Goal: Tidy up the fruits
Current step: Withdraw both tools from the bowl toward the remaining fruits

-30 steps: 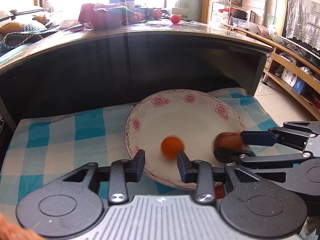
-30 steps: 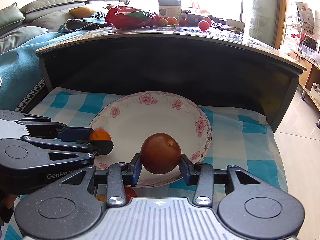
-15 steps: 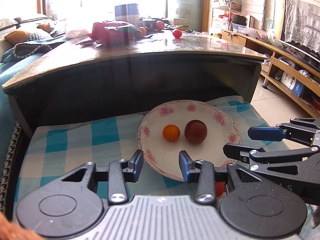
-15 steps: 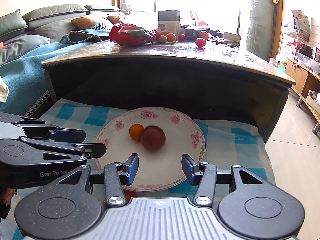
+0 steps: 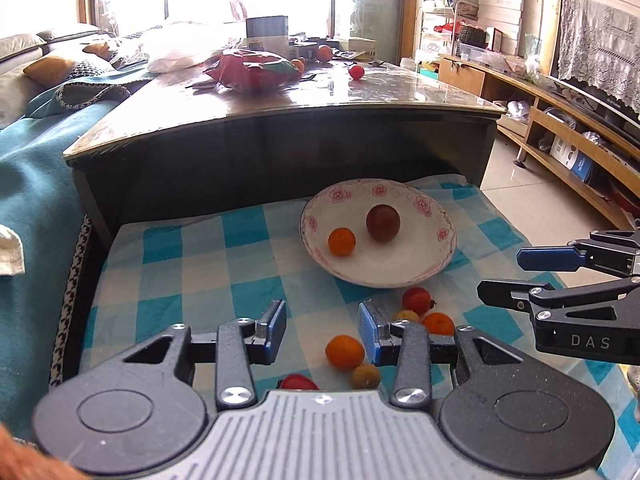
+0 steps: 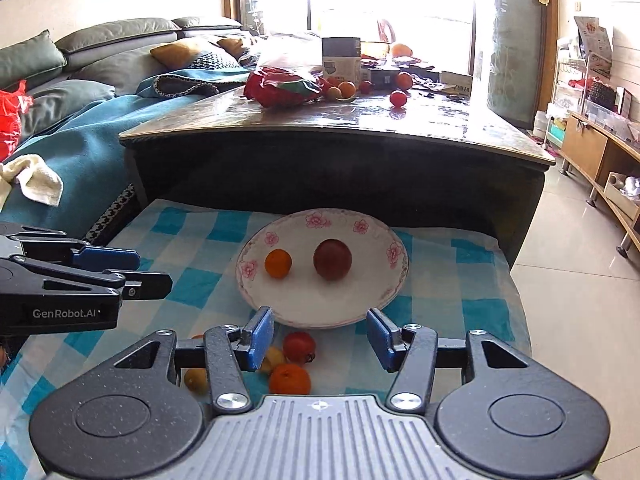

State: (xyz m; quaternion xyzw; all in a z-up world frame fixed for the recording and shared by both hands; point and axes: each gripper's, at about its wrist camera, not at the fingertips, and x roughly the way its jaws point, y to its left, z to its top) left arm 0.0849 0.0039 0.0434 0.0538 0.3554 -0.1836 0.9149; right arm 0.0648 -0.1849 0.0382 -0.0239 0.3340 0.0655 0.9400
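A white floral plate (image 5: 424,272) (image 6: 312,308) sits on the blue checked cloth and holds a small orange (image 5: 342,241) (image 6: 278,263) and a dark red plum (image 5: 383,223) (image 6: 332,259). Several loose fruits lie on the cloth in front of the plate: an orange (image 5: 344,352), a red one (image 5: 417,300) (image 6: 299,346), another orange (image 6: 289,379) and small yellow ones (image 5: 365,376). My left gripper (image 5: 322,332) is open and empty above these. My right gripper (image 6: 320,338) is open and empty too, and shows at the right in the left wrist view (image 5: 508,276).
A dark low table (image 6: 340,152) stands right behind the cloth, with a red bag (image 6: 284,86), a box and more fruit on top. A sofa with a teal blanket (image 6: 80,140) is at the left. Tiled floor and wooden shelves (image 5: 560,128) are at the right.
Both grippers have pulled back and up from the plate. The right gripper let go of the plum, which now rests on the plate beside the orange. The loose fruits have come into view.
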